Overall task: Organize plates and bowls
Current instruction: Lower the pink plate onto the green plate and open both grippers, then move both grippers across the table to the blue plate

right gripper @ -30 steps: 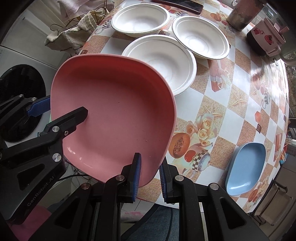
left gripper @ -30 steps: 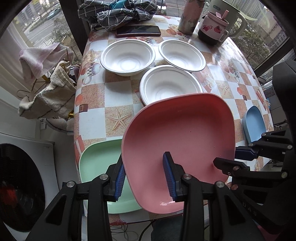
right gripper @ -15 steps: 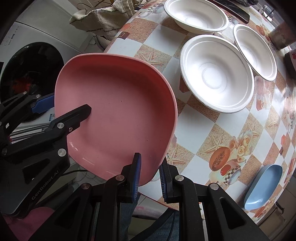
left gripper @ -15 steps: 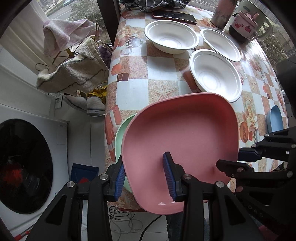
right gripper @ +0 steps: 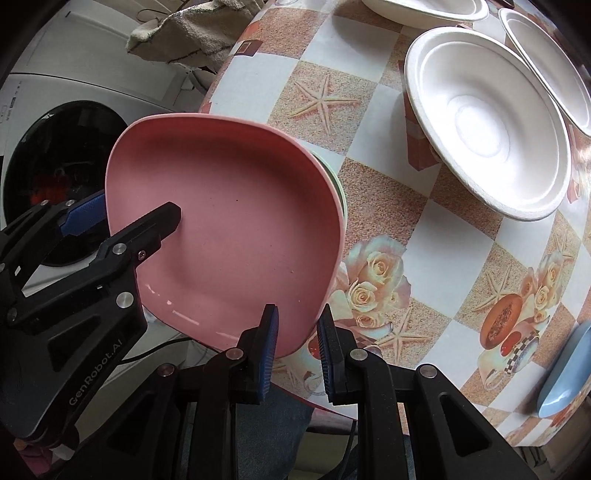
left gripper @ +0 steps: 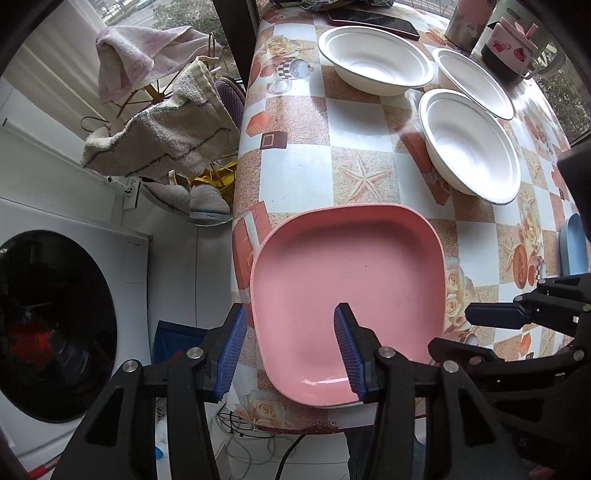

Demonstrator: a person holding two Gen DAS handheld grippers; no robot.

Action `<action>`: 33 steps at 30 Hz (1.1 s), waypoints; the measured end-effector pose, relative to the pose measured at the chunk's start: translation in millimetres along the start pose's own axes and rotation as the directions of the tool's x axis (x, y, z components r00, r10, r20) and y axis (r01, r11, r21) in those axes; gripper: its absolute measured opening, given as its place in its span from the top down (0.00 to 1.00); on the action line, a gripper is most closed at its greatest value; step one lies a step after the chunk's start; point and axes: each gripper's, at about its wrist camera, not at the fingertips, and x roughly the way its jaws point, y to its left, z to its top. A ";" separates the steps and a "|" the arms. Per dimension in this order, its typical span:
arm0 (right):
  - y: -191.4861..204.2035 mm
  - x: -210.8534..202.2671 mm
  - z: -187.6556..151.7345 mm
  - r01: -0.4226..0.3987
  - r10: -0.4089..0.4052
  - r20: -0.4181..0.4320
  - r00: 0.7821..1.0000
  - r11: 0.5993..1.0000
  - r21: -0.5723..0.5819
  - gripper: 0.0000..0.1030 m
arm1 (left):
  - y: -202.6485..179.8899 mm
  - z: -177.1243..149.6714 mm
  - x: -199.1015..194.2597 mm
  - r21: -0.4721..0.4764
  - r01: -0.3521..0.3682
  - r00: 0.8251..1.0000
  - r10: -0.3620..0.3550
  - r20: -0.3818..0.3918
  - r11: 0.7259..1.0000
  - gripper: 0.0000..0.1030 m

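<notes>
A pink square plate (left gripper: 347, 280) lies near the table's front left corner, on top of a green plate whose rim (right gripper: 337, 188) just shows in the right wrist view. My left gripper (left gripper: 290, 350) stands open around the pink plate's left edge, jaws wide apart. My right gripper (right gripper: 295, 343) straddles the plate's (right gripper: 229, 229) near right edge with a small gap to the pads; it looks open. Three white bowls (left gripper: 469, 147) (left gripper: 375, 61) (left gripper: 474, 83) sit farther back. A blue plate (right gripper: 565, 373) lies at the right edge.
The checkered table (left gripper: 306, 122) drops off at the left to a washing machine (left gripper: 55, 325) and towels on a rack (left gripper: 162, 129). A phone (left gripper: 373, 22), a cup and a mug (left gripper: 508, 48) stand at the back.
The pink plate has moved left and down onto the green plate, which it now covers. Both grippers have loosened; the right jaws have parted from the plate's edge.
</notes>
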 end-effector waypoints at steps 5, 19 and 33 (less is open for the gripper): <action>-36.6 -15.0 -13.0 0.043 -0.044 0.021 0.999 0.998 0.036 0.10 | 2.0 -4.5 -17.3 -0.002 0.079 0.997 -0.079 0.024 0.997 0.32; -159.6 -63.8 -112.8 -0.046 -0.022 0.171 0.985 0.921 0.387 0.09 | -117.6 7.7 -61.5 0.465 0.217 0.972 -0.233 -0.024 0.858 0.24; -198.9 -84.8 -195.2 -0.106 -0.099 0.284 0.954 0.774 0.624 0.00 | -223.3 -15.2 -71.4 0.751 0.216 0.971 -0.217 -0.099 0.624 0.24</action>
